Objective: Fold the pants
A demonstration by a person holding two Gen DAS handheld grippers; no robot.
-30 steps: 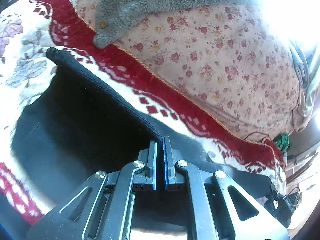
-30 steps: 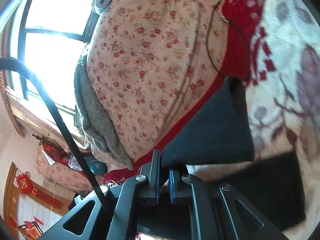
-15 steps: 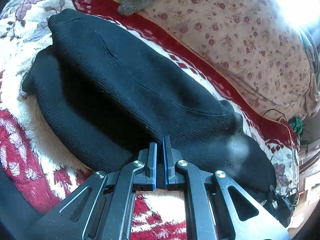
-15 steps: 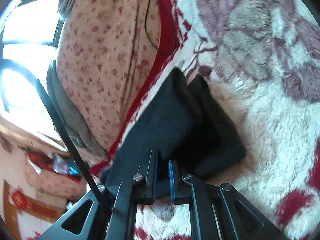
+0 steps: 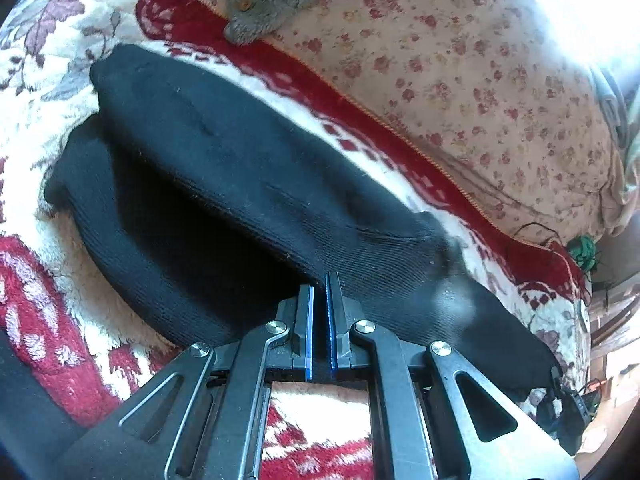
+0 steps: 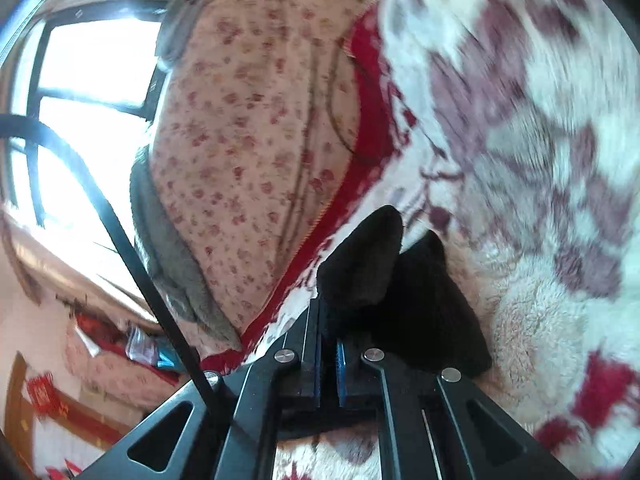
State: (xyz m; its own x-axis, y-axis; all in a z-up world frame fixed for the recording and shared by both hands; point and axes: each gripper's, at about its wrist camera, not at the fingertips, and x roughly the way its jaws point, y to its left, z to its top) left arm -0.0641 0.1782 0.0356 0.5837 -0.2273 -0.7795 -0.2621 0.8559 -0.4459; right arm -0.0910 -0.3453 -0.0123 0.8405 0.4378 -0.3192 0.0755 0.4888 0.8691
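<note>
Black knit pants [image 5: 224,152] lie on the fleece blanket, the upper layer folded over the lower one. My left gripper [image 5: 320,280] is shut on the near edge of the upper layer, which stands slightly off the lower layer. In the right wrist view, my right gripper [image 6: 328,308] pinches a raised corner of the same pants [image 6: 364,256], its jaws closing tight on the cloth. The rest of the pants [image 6: 432,312] rests on the blanket beside it.
A red and white flowered fleece blanket [image 5: 40,80] covers the bed. Behind it lies a floral quilt [image 5: 460,80] with a grey fleece garment [image 5: 280,12] on top. A bright window [image 6: 92,60] and a black strap [image 6: 120,232] show at the left.
Both grippers came down with the pants. The lifted upper layer now lies spread over the lower one, and the right view has swung toward the blanket.
</note>
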